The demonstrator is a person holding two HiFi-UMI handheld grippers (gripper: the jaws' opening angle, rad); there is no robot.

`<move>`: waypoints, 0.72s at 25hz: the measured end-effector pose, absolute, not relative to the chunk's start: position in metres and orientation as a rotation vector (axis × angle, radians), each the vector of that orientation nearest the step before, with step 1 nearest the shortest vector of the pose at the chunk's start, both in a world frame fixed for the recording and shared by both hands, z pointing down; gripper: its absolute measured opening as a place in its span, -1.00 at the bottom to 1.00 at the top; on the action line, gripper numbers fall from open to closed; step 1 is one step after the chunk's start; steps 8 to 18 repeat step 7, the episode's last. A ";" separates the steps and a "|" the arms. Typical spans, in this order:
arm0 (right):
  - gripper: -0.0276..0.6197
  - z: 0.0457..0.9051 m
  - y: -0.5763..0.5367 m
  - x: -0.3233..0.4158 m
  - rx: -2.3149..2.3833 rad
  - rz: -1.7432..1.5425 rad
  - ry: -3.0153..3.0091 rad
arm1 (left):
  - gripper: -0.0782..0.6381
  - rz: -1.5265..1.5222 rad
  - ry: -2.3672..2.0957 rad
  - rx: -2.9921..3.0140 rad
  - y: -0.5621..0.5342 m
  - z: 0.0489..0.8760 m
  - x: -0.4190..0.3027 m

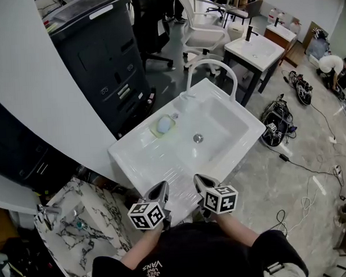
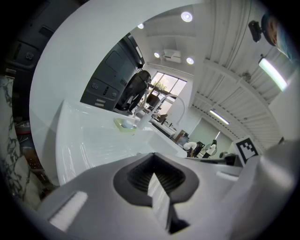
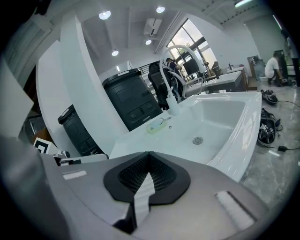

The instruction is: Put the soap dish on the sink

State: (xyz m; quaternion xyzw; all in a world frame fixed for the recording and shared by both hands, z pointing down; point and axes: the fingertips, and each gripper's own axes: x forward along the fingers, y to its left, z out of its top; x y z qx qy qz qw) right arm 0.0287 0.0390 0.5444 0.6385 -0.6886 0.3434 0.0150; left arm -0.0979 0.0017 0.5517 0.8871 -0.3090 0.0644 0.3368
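The pale green soap dish (image 1: 163,125) with a light blue bar in it rests on the white sink's (image 1: 133,155) back ledge, left of the arched white faucet (image 1: 211,67). The left gripper view shows the soap dish (image 2: 125,124) far ahead, and so does the right gripper view (image 3: 156,125). My left gripper (image 1: 162,191) and right gripper (image 1: 199,181) hover side by side over the sink's near edge, well short of the dish. Both are shut with nothing between the jaws. The basin and its drain (image 1: 198,138) lie between the grippers and the faucet.
A black cabinet (image 1: 105,52) stands behind the sink by a curved white wall. A marble-pattern basin (image 1: 79,227) sits at lower left. Farther back are an office chair (image 1: 205,32) and another white sink (image 1: 255,49). Bags and cables (image 1: 276,121) lie on the floor; a person (image 1: 331,66) crouches at far right.
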 end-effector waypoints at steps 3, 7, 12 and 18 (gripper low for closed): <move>-0.91 0.545 0.039 0.028 1.983 1.068 -2.146 | -0.64 0.163 -0.806 2.313 0.003 0.551 -0.097; -0.91 0.545 0.040 0.028 1.983 1.067 -2.148 | -0.64 0.157 -0.804 2.312 0.005 0.551 -0.096; -0.91 0.545 0.040 0.028 1.983 1.067 -2.148 | -0.64 0.157 -0.804 2.312 0.005 0.551 -0.096; -0.91 0.545 0.040 0.028 1.983 1.067 -2.148 | -0.64 0.157 -0.804 2.312 0.005 0.551 -0.096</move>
